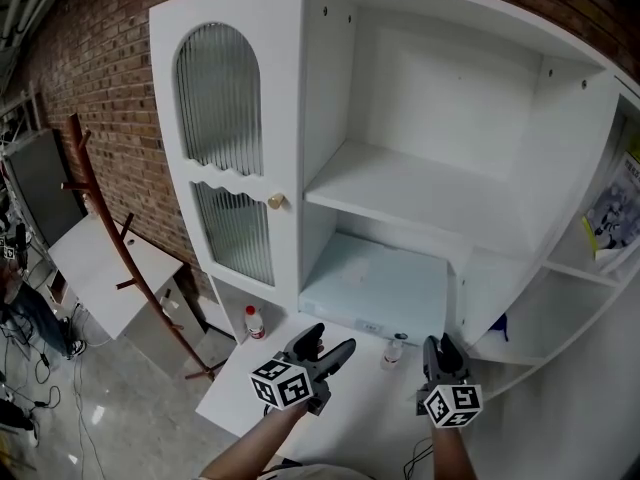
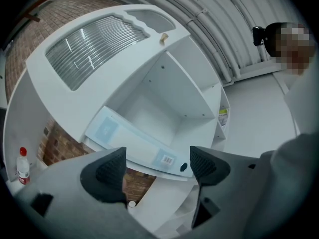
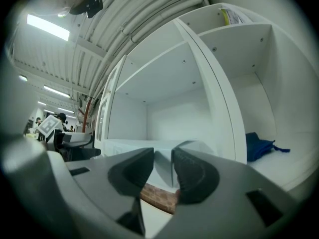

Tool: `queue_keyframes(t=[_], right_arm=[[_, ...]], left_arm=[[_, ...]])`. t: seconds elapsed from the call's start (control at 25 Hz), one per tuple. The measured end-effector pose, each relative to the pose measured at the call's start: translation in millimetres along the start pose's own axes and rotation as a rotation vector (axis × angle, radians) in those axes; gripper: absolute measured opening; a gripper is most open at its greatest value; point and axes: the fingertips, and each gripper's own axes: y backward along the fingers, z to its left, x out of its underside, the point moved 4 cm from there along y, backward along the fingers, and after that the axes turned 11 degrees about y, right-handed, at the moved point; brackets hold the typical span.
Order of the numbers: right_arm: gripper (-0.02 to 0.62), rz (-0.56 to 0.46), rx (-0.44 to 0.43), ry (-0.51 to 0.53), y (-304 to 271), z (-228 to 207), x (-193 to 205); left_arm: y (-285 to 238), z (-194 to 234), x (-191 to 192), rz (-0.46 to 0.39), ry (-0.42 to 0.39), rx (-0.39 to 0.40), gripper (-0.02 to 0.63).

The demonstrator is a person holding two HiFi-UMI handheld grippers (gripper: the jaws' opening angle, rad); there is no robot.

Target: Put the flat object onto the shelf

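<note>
Box (image 1: 378,280), pale and flat, lies on the cupboard's lowest shelf (image 2: 155,172) just ahead of both claws, which likely explains why your left claw (image 1: 332,338) hangs wide open and empty and your right claw (image 1: 438,341) stands narrowly parted on nothing.

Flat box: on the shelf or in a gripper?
On the shelf. The flat box lies flat in the cabinet's lower compartment; left gripper and right gripper have jaws apart, gripping nothing.

Booklet (image 1: 612,213) half off right edge
</note>
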Motion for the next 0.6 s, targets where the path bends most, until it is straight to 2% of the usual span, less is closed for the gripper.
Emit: queue_keyframes(t=[0.6], right_arm=[[0.120,0.006,0.029,0.038,-1.5,1.4,9.0]], left_arm=[[-5.4,17.8,-15.9,0.026,-0.026,0.003,0.380]])
